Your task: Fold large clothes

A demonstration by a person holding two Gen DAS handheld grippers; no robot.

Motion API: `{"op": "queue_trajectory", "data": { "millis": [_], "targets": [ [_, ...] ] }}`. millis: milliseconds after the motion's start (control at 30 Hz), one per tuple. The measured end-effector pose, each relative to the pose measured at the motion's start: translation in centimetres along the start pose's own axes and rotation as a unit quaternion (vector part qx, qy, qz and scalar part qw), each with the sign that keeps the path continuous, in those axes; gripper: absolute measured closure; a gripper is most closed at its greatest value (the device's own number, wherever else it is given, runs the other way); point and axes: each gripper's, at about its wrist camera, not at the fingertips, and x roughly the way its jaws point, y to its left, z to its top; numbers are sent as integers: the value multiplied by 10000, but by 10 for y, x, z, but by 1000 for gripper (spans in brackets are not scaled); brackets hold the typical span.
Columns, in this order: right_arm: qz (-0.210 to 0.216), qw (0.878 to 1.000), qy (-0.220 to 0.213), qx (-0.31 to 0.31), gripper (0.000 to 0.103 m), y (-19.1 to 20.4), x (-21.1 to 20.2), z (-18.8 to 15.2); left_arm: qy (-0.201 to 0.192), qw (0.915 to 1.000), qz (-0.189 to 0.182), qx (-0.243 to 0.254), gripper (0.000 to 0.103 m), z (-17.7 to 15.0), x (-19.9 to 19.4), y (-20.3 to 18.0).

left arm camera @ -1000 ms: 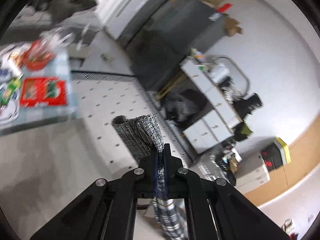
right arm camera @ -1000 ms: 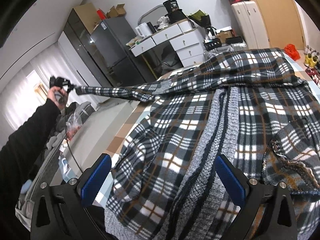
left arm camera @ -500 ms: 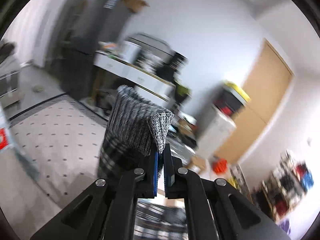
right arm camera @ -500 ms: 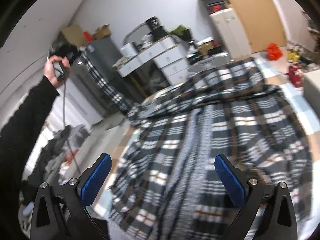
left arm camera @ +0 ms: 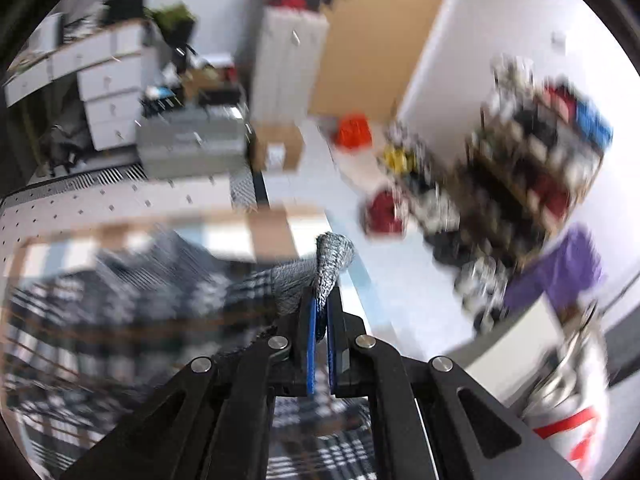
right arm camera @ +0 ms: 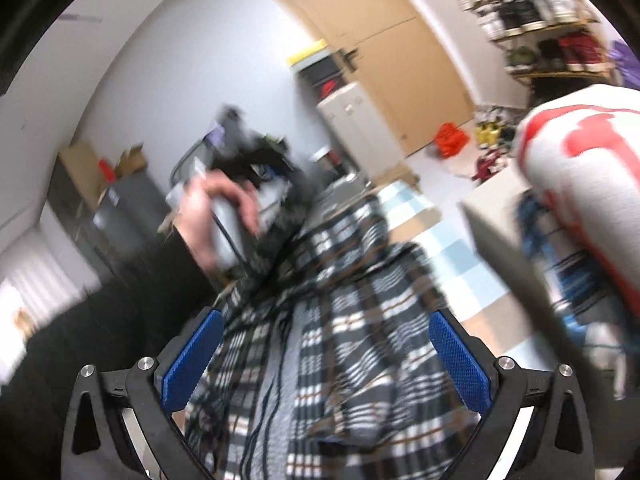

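We see the plaid garment (right arm camera: 340,320), a large checked fleece in grey, white and brown with a grey ribbed knit trim, spread over a table covered in pale blue, white and tan squares (right arm camera: 432,236); it fills the lower middle of the right wrist view and the 8 o'clock part of the left wrist view. Our left gripper (left arm camera: 320,320) has its blue pads pressed together on the grey knit cuff (left arm camera: 332,256) of a sleeve, which bunches up just past the fingertips at about 12 o'clock from them. In the right wrist view our left hand (right arm camera: 224,216), in a black sleeve, holds that gripper at 10 o'clock, above the far left part of the garment, much blurred. Our right gripper (right arm camera: 320,364) stands with its textured blue pads wide apart, nothing between them, the cloth lying below. At 3 o'clock in that view sits a white thing with red marks (right arm camera: 580,184), its kind unclear. Around the room we make out a tan door (right arm camera: 396,60), white drawers (left arm camera: 112,92), a cluttered shelf (left arm camera: 536,148) and a dotted floor mat (left arm camera: 120,204).
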Motion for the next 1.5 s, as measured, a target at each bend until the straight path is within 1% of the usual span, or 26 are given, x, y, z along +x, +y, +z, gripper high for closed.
{"op": "queue_trajectory", "data": {
  "millis": [100, 167, 233, 267, 333, 400, 433, 467, 533, 567, 600, 667, 733, 767, 833, 867, 967, 1067, 1100, 1133, 1167, 1233, 1367, 1433, 1467, 1500],
  "targets": [
    [73, 9994, -98, 321, 0, -15, -6, 7, 310, 9995, -16, 53, 103, -26, 38, -16],
    [123, 9988, -94, 464, 0, -19, -8, 9, 540, 9985, -2, 34, 103, -42, 59, -13],
    [181, 9983, -56, 543, 0, -22, -6, 10, 650, 9979, 38, 70, 103, -42, 70, -19],
    [199, 9983, -43, 545, 0, -21, -6, 10, 846, 9964, -59, 78, 103, -47, 76, -14],
    [224, 9984, -17, 524, 0, -19, -5, 9, 1239, 9919, -236, 138, 101, -47, 81, -29],
    [259, 9983, 3, 513, 0, -19, -5, 8, 1430, 9871, -691, 209, 85, -36, 65, -46],
    [260, 9984, 8, 511, 0, -18, -5, 7, 1525, 9837, -921, 248, 70, -39, 57, -44],
    [259, 9983, 20, 513, 0, -18, -3, 6, 1505, 9811, -1175, 299, 62, -41, 44, -42],
    [263, 9980, 52, 569, 0, -19, -2, 5, 1429, 9792, -1368, 458, 53, -40, 20, -31],
    [262, 9978, 59, 601, 0, -20, -1, 4, 1311, 9795, -1378, 658, 51, -41, 1, -21],
    [265, 9975, 72, 648, 0, -20, 0, 3, 1185, 9812, -1292, 805, 51, -41, -9, -14],
    [273, 9970, 94, 720, 0, -20, 1, 2, 753, 9882, -820, 1049, 51, -27, -36, 19],
    [302, 9972, 99, 678, 0, -15, 2, 0, 489, 9940, -425, 881, 51, -20, -42, 55],
    [291, 9976, 88, 623, 0, -13, 2, -1, 436, 9971, -228, 584, 51, -11, -45, 83],
    [245, 9988, 37, 431, 0, -5, 2, -3, 369, 9991, -117, -149, 51, -4, -42, 133],
    [241, 9990, 31, 367, 0, -2, 3, -3, 402, 9977, -107, -529, 51, -8, -39, 160],
    [207, 9996, 33, 182, 0, 4, 6, -5, 624, 9915, 40, -1145, 51, -32, -24, 207],
    [150, 9998, 69, 82, 0, 7, 9, -7, 1272, 9802, -391, -1468, 51, -64, 7, 218],
    [123, 9999, 92, 43, 0, 8, 11, -8, 1345, 9801, -363, -1416, 51, -72, 11, 216],
    [90, 9999, 120, 9, 0, 8, 13, -8, 1248, 9834, -355, -1271, 52, -82, 11, 209],
    [66, 9999, 138, -18, 0, 9, 14, -8, 1001, 9896, -289, -993, 52, -88, 6, 196],
    [-23, 9996, 233, -159, 0, 13, 21, -11, 947, 9924, -164, -767, 52, -96, 3, 181],
    [-396, 9966, 329, -649, 0, 35, 36, -2, 1095, 9927, -3, -508, 51, -104, 6, 154],
    [-280, 9939, 435, -972, 0, 56, 52, 18, 1087, 9930, -41, -468, 51, -105, 10, 152],
    [-214, 9900, 608, -1258, 0, 69, 70, 32, 1071, 9932, -75, -446, 51, -108, 9, 150],
    [-331, 9833, 819, -1593, 0, 85, 92, 46, 1056, 9934, -96, -444, 51, -110, 10, 146]
  ]
}}
